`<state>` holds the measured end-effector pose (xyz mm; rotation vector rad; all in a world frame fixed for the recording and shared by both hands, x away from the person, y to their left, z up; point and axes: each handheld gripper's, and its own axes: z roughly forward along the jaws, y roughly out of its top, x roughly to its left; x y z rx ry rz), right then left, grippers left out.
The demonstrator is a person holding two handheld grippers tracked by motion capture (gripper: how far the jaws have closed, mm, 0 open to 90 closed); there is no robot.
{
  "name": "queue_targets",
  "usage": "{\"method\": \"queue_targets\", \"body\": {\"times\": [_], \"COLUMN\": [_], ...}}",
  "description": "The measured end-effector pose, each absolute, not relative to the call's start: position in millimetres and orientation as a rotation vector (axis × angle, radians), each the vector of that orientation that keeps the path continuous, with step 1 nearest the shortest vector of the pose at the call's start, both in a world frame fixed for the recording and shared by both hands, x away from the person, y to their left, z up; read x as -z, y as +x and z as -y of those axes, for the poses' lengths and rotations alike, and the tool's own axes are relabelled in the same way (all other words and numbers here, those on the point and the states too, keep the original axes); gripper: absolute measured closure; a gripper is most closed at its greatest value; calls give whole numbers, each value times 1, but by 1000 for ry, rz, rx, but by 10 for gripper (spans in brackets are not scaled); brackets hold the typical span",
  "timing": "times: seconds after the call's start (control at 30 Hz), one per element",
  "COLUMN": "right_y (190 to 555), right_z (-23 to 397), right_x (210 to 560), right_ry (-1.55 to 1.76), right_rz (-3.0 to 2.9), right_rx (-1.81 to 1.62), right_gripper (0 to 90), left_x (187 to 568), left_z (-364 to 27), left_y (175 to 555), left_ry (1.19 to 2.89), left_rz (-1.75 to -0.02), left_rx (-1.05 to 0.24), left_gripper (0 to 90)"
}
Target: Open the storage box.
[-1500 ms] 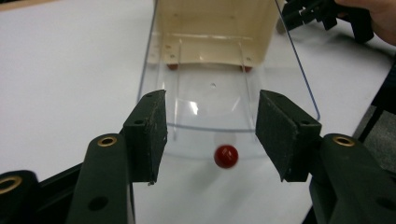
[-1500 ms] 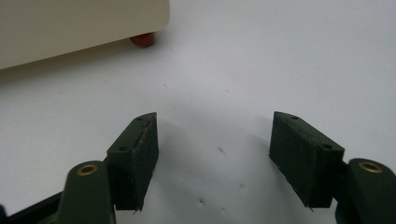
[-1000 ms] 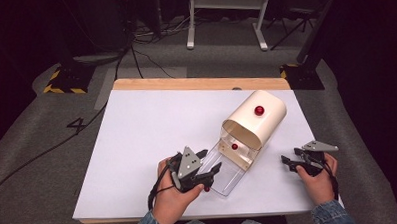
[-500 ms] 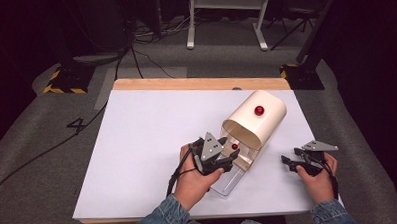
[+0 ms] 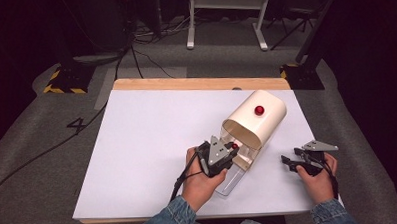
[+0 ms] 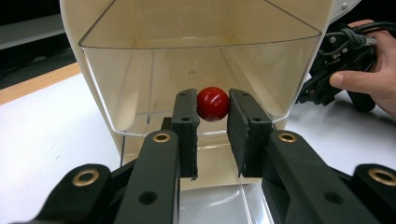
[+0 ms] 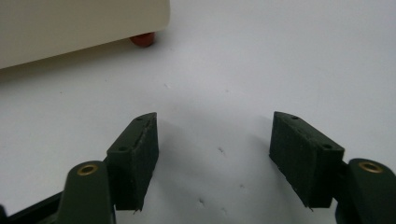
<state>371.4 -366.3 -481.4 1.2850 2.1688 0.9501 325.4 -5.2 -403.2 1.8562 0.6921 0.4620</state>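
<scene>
L gripper [image 5: 227,153] at the open front of the cream box [image 5: 259,117], mid-table, jaws just closed, now clamped on the red knob [image 6: 212,103] of the clear drawer [image 6: 205,88]. Pads touching knob on both sides, seen in L gripper view. Drawer partly out of box, clear front lying toward the person. L hand [image 5: 201,179] wrapped round gripper body, cable trailing down-left. Second red knob [image 5: 259,110] on box top. White table [image 5: 147,144] under all. Further right, R gripper [image 5: 288,163] just above table, well apart from box, jaws wide apart w/ nothing between. R hand [image 5: 316,173] gripping it near table edge.
</scene>
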Motion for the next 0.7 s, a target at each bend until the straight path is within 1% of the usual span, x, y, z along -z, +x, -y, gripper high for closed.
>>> {"method": "queue_targets", "body": {"times": [0.23,0.7], "right_y": [371,371], "right_z": [366,366], "right_x": [481,481], "right_ry": [1286,1286], "right_rz": [-2169,-2170], "right_rx": [-951,-951], "right_gripper": [331,331], "left_x": [401,394], "left_z": [1,-33], "left_y": [318,282], "left_ry": [1876,1889], "left_rz": [-675,-642], "left_rx": [-481,-475], "left_gripper": [736,736]}}
